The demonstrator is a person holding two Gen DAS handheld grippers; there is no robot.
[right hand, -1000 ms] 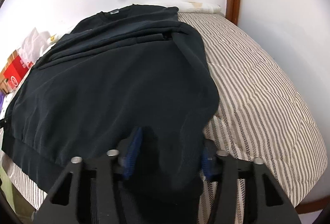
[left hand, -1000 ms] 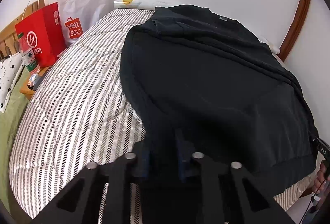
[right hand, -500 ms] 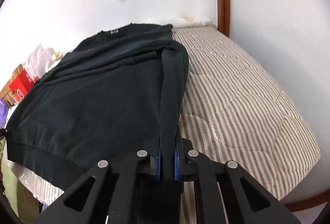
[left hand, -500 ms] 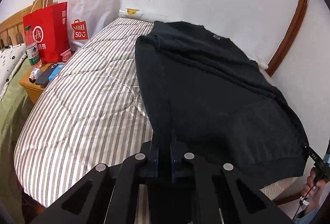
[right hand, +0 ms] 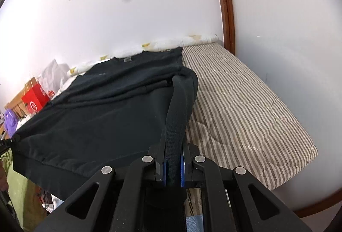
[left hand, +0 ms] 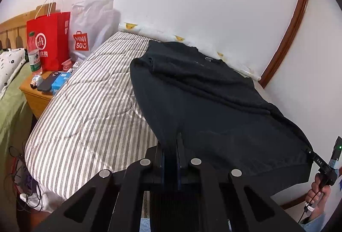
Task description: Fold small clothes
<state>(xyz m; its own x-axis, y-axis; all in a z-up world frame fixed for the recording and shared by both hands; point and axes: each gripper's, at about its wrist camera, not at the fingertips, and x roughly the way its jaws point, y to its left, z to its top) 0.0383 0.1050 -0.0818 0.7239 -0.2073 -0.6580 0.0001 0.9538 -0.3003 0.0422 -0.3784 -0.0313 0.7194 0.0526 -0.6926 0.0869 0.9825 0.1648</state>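
A black sweatshirt lies spread on a striped mattress, collar toward the far wall, sleeves folded across the chest. My left gripper is shut on its near left hem corner and holds it above the mattress edge. My right gripper is shut on the near right hem corner of the sweatshirt, which rises in a taut band. The right gripper also shows at the far right of the left wrist view, pinching the hem.
A red paper bag and a white Miniso bag stand at the mattress's far left. A wooden nightstand holds a water bottle and small items. Walls border the mattress at the back and right.
Both grippers have closed on the hem corners, then lifted and pulled back toward me. The hem is now raised and stretched between them.
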